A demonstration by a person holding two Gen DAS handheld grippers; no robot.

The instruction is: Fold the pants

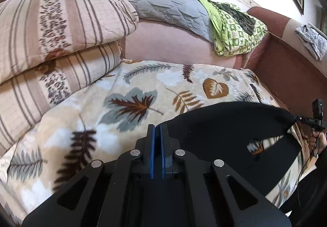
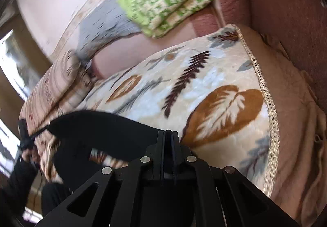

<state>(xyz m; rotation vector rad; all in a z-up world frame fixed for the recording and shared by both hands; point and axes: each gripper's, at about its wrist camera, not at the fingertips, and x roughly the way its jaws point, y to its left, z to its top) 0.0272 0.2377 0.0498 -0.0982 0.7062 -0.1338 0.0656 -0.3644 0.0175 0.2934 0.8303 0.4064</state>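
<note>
Closest in, the left gripper (image 1: pixel 157 128) is clenched on the black pants (image 1: pixel 229 125), which stretch toward three o'clock over the leaf-print blanket (image 1: pixel 126 92). At their far end, the right gripper (image 2: pixel 168 133) is clamped on the same cloth.

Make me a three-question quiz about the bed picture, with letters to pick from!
1. Where do the black pants hang?
A. over the leaf blanket
B. on the grey pillow
C. on the floor

2. What colour is the checked bedding at the back?
A. red
B. green
C. blue

3. How are the left tongs?
A. wide open
B. shut on the pants
C. holding a pillow

Answers: 1 A, the pants stretch between both tongs above the leaves; 2 B, green squares show; 3 B, the blue pads pinch the black edge, as do the right tongs.
</note>
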